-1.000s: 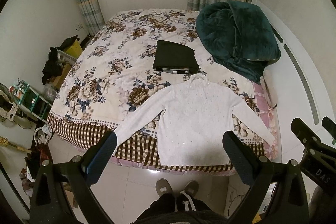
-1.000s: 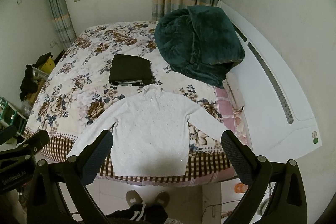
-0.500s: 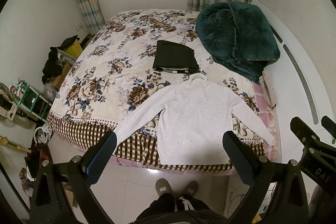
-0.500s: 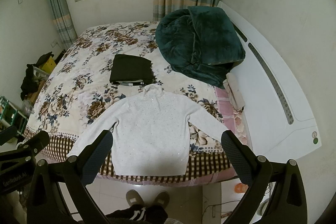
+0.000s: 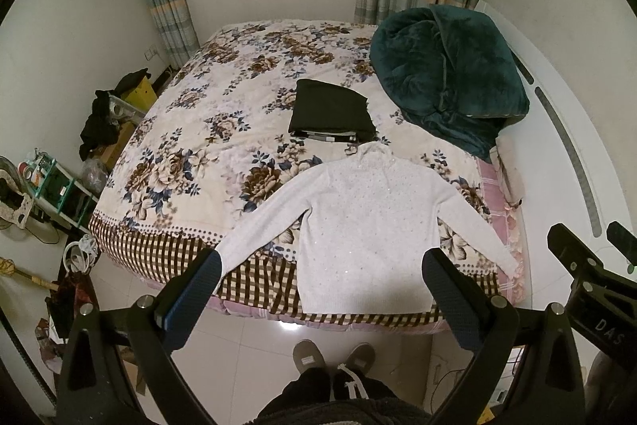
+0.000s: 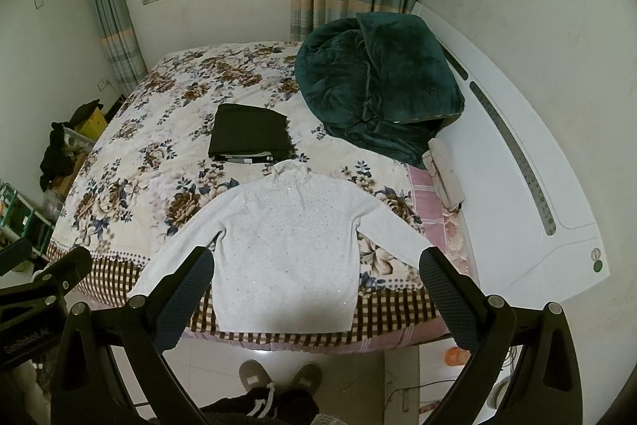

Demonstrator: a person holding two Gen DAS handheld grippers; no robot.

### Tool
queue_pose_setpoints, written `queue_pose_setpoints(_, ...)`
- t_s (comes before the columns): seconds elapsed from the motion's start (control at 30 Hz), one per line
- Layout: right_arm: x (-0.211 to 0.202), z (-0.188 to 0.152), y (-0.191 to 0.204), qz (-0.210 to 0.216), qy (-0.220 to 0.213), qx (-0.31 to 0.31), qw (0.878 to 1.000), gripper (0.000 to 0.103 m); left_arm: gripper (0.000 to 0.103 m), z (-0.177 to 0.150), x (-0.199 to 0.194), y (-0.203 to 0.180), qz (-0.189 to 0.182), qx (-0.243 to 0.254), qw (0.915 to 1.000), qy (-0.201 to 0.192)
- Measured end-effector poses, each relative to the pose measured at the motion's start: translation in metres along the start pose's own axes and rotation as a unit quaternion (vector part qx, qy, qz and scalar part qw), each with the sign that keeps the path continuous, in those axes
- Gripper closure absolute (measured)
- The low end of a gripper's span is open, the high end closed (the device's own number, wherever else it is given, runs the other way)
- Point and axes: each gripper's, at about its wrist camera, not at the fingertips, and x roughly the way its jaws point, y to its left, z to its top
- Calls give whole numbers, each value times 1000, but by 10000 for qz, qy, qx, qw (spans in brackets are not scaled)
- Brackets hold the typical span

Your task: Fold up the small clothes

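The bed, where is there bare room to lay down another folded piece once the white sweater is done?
Most free: the floral quilt left of the folded black garment and beyond the white sweater's left sleeve, up to the window end. Crowded: the right side, where the green blanket is heaped, and the near edge under the sweater. Both tongs, left and right, hang open above.

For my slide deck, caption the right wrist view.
Open right gripper above white sweater spread flat on floral bed.

White sequinned sweater [image 5: 370, 226], black folded garment [image 5: 330, 110] (teal blanket [image 5: 446, 78]), floral bedspread [image 5: 207, 146].
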Motion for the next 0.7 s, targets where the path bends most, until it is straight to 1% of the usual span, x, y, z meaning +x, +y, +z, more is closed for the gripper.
queue_pose_setpoints(0.53, -1, -4, 0, 2, -24, 17, 10000, 0, 0, -2, -1, 1, 2, -1, 10000, -16)
queue_pose_setpoints(0.63, 0, -5, -4, 16, 15, 97, 10000, 0, 0, 1, 0, -1, -6, 3, 10000, -10)
queue_pose_setpoints(0.7, 8, -4, -11, 100, 109, 275, 9995, 0, 0, 8, 4, -2, 24, 9, 10000, -63)
